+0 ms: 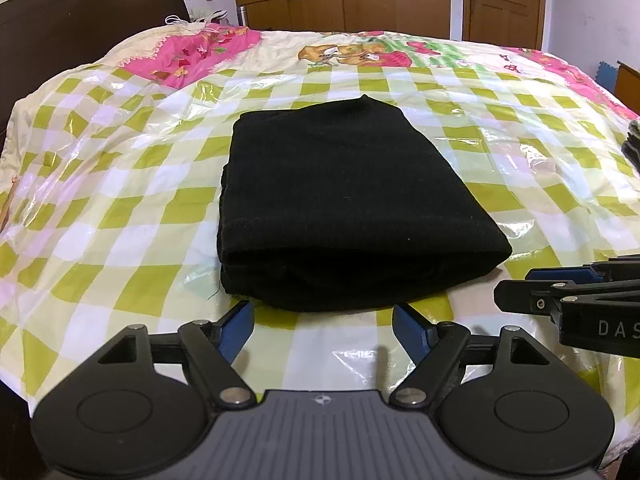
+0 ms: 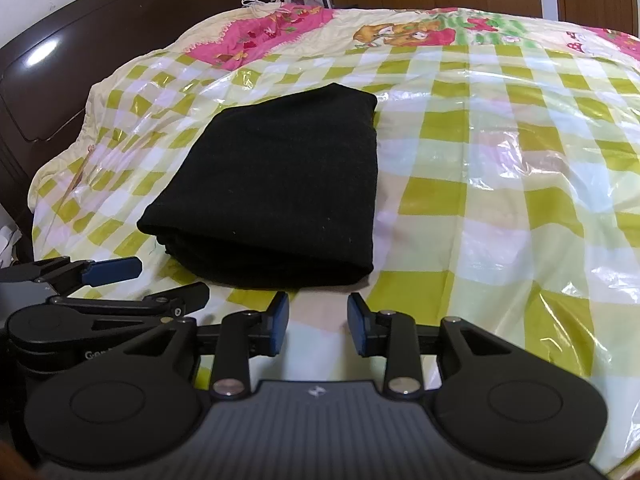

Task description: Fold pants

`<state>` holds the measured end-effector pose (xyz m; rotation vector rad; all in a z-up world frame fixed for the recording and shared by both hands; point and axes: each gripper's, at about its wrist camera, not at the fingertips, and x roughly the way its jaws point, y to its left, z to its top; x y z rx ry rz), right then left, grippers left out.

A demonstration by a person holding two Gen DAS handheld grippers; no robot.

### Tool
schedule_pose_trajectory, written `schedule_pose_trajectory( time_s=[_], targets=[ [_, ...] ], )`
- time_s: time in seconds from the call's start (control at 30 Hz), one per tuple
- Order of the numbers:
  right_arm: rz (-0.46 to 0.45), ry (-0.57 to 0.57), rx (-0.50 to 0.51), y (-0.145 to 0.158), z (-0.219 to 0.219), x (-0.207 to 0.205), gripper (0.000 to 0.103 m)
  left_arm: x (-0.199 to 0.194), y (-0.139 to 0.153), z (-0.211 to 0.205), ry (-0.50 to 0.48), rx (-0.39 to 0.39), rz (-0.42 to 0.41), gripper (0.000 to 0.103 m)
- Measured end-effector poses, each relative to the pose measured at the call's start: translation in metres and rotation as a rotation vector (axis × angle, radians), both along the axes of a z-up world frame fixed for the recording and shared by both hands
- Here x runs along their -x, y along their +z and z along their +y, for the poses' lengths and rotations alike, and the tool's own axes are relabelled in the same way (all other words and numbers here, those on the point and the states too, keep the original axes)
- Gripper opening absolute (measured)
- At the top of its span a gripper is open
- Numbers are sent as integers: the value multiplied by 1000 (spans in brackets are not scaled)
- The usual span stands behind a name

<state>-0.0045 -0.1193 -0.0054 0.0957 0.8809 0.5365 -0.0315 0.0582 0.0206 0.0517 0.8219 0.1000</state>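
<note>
Left gripper [image 1: 323, 330] jaws spread wide and empty, just short of the near edge of the pants [image 1: 340, 208], right gripper [image 2: 317, 322] jaws parted less, holding nothing, black pants folded into a thick rectangular bundle, lying on the checked plastic sheet [image 1: 120, 208] covering the bed [image 1: 400, 46]

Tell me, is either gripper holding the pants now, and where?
Neither. The left gripper and right gripper are both open and empty, just short of the folded black pants.
</note>
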Motion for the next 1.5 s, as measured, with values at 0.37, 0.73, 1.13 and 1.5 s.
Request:
schedule_pose_trajectory(
  time_s=[0.37, 0.73, 1.13, 1.5],
  targets=[
    [4, 4, 4, -3, -2, 0, 34, 0, -1, -2, 0, 5, 4, 93],
    [6, -3, 9, -4, -4, 1, 37, 1, -1, -1, 21, -2, 9, 103],
    [10, -5, 25, -8, -5, 1, 38, 1, -2, 1, 34, 18, 14, 103],
    [-38, -13, 91, -5, -2, 5, 41, 1, -4, -3, 39, 1, 25, 103]
  ],
)
